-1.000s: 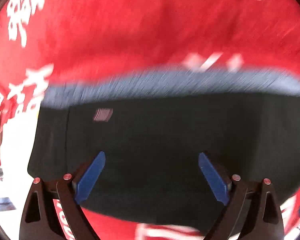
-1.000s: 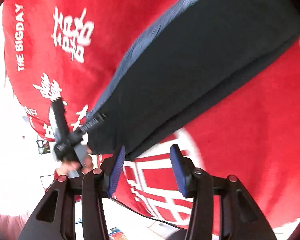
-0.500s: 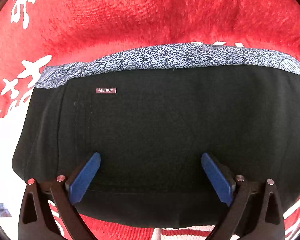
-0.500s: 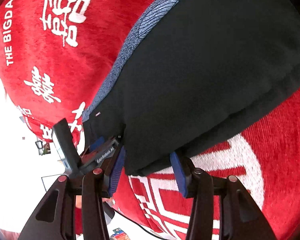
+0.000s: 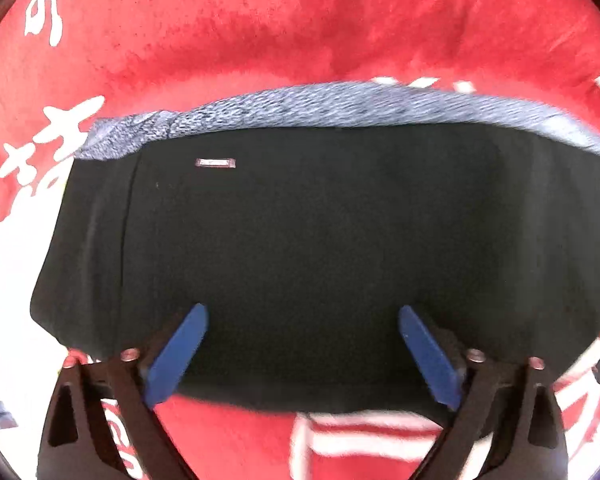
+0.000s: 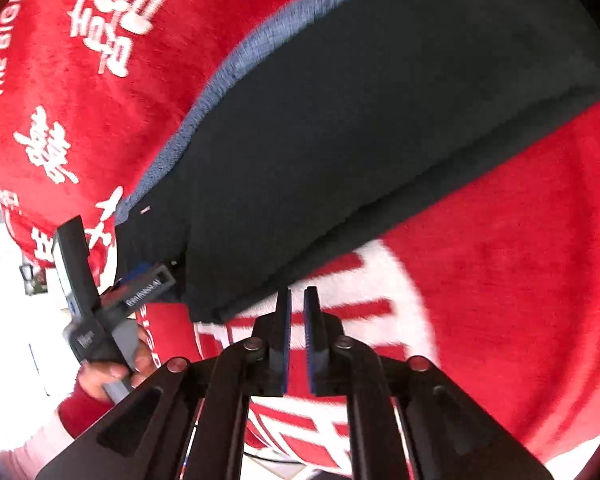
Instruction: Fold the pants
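Observation:
Black pants point(image 5: 320, 220) lie folded in a long band on a red blanket point(image 5: 260, 20), a blue-grey patterned strip point(image 5: 320, 104) along their far edge and a small label point(image 5: 216, 163) near the left end. My left gripper point(image 5: 302, 309) points down over the near part of the pants, jaws wide and closing slightly, black cloth beneath them. In the right wrist view the pants point(image 6: 360, 120) run diagonally. My right gripper point(image 6: 297, 291) sits just off their near edge over the blanket's white print, jaws closing to a narrow slit with nothing between them.
The red blanket point(image 6: 500, 260) carries white characters and lettering and drops off at the left into a bright room. A hand point(image 6: 112, 372) in a pink sleeve holds the left gripper point(image 6: 140, 274) at the pants' left end.
The right jaws went from half open around the pants' near corner to almost together, and that corner now lies outside them. In the left wrist view the pants slid slightly.

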Demonstrator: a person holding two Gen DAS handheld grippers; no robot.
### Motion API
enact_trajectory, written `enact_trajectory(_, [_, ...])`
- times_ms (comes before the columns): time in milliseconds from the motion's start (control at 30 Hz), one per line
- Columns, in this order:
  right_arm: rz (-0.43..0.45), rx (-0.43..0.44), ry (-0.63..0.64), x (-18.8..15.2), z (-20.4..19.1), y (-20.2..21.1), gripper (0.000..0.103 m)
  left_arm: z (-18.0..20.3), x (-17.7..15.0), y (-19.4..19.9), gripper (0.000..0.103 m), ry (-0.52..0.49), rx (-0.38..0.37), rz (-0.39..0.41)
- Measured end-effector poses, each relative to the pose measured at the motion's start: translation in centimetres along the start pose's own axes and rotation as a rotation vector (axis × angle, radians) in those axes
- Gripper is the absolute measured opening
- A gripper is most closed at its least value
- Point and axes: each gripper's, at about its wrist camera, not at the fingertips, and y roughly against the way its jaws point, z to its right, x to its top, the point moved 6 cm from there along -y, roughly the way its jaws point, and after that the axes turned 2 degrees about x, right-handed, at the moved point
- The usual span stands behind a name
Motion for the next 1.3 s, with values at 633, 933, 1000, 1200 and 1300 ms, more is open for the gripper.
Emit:
enact_trajectory(633, [0.126, -0.242, 0.254, 5.6, 2.5, 5.1, 0.029, 8.3, -1.9, 0.5, 0.074, -0.017, -0.189, 0.021])
enact_trajectory(933, [0.160, -0.465, 0.604, 2.7, -0.4, 4.4, 0.029, 8.9, -1.1, -0.1, 0.074, -0.008, -0.178, 0.030])
enact_trajectory(1000, [0.159, -0.515, 0.726, 2.4, -1.0, 3.9, 0.029, 8.8, -1.1, -0.2, 0.074, -0.007, -0.178, 0.030])
enact_trajectory(1200, [0.133, -0.662, 1.029, 1.2, -2.7, 1.2, 0.030, 9.2, -1.8, 0.5, 0.074, 0.000, -0.178, 0.034])
enact_trajectory(1300, [0.094, -0.685, 1.087, 1.4, -2.4, 0.2, 0.023, 9.1, -1.8, 0.5, 0.074, 0.002, -0.182, 0.032])
